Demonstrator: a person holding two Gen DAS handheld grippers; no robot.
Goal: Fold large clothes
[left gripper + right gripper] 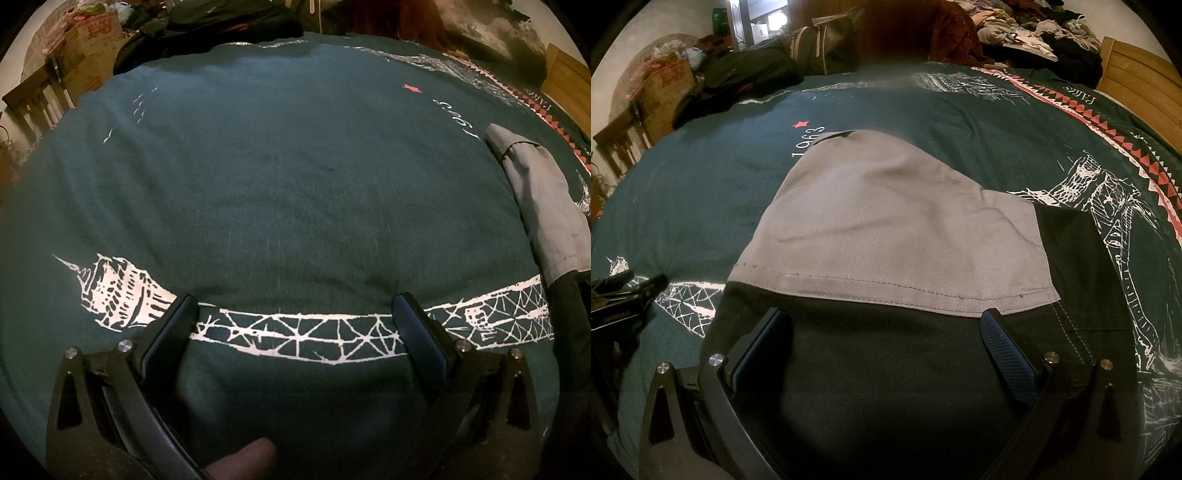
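Observation:
A folded garment lies on a dark teal bed cover (pixel 701 192). It shows a grey panel (pixel 894 229) with a stitched hem on top of black fabric (pixel 886 369). In the left wrist view the garment (pixel 546 206) lies at the far right. My right gripper (pixel 886 325) is open, its fingers spread just above the black fabric near the grey hem. My left gripper (pixel 295 310) is open and empty over the bare cover with its white bridge print, left of the garment. The left gripper also shows at the left edge of the right wrist view (pixel 620 295).
Dark clothes and bags (pixel 753 74) are heaped at the far left of the bed. A pile of mixed laundry (pixel 1034 33) lies at the far right. Cardboard boxes (pixel 92 44) and a wooden chair (pixel 33 103) stand left. A wooden bed frame (pixel 1137 74) edges the right side.

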